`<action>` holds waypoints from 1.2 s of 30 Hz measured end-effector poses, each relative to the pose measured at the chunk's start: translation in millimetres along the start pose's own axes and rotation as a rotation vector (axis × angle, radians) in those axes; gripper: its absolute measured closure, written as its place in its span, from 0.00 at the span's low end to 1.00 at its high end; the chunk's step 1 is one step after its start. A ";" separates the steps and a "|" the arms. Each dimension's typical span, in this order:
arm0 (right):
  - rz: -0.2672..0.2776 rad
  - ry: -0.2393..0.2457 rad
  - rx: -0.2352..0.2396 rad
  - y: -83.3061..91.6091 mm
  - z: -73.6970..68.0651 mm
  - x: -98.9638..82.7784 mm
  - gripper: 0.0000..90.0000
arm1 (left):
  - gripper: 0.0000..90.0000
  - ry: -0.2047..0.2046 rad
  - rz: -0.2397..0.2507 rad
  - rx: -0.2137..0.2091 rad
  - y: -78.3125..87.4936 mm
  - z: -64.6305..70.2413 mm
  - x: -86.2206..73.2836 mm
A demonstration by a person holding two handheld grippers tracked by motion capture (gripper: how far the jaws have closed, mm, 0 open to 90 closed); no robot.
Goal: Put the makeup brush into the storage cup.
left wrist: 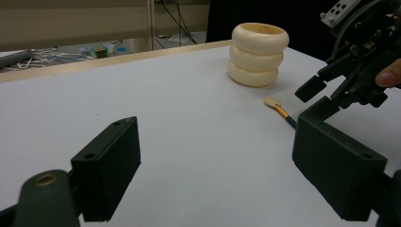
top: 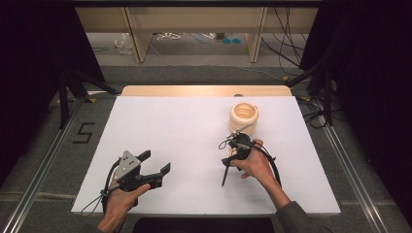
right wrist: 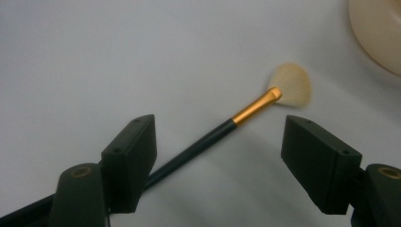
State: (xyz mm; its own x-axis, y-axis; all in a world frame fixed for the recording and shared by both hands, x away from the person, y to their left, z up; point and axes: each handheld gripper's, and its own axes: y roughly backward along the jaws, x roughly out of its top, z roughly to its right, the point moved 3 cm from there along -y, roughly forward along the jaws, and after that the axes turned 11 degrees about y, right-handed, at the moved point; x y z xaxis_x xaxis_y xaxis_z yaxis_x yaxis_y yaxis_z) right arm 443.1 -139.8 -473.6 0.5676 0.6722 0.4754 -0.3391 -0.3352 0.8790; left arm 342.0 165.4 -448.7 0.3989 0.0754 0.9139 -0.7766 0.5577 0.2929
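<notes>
1. Two black jaws of the right gripper stand spread above a fan brush; nothing is pinched. In the right gripper view, its dark handle runs under the jaw at the left, while the gold ferrule and pale bristles lie in the gap, nearer the middle.
2. Left gripper rests low at the near left of the table, jaws spread and empty, well apart from the brush.
3. Beyond the bristles stands a cream ribbed holder, three stacked rings in shape, upright and open at the top, near the brush tip.
4. Risks, as I judge them:
   - The handle is thin and lies flat; closing without getting low enough would let the pads meet above it.
   - A jaw coming down on the handle could press or flick it sideways.
   - Gripping off-centre near the ferrule may let the long handle droop.
   - Swinging toward the holder could knock it over.
</notes>
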 end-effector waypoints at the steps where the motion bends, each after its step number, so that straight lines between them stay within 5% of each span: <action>1: -0.003 -0.001 0.000 -0.5 -0.4 0.2 0.32 | 0.18 0.000 0.000 0.000 -0.1 0.0 0.0; 36: -0.104 0.007 0.030 -13.2 -1.2 4.5 0.40 | 0.18 -0.009 -0.004 -0.004 -0.1 -0.1 0.0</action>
State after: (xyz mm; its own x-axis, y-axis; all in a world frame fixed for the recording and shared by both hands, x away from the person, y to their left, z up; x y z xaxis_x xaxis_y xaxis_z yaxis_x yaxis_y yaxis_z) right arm 449.2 -131.7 -483.1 0.5930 0.7094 0.3809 -0.2557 -0.2826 0.9245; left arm 342.1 165.4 -448.7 0.3977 0.0660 0.9151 -0.7732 0.5611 0.2956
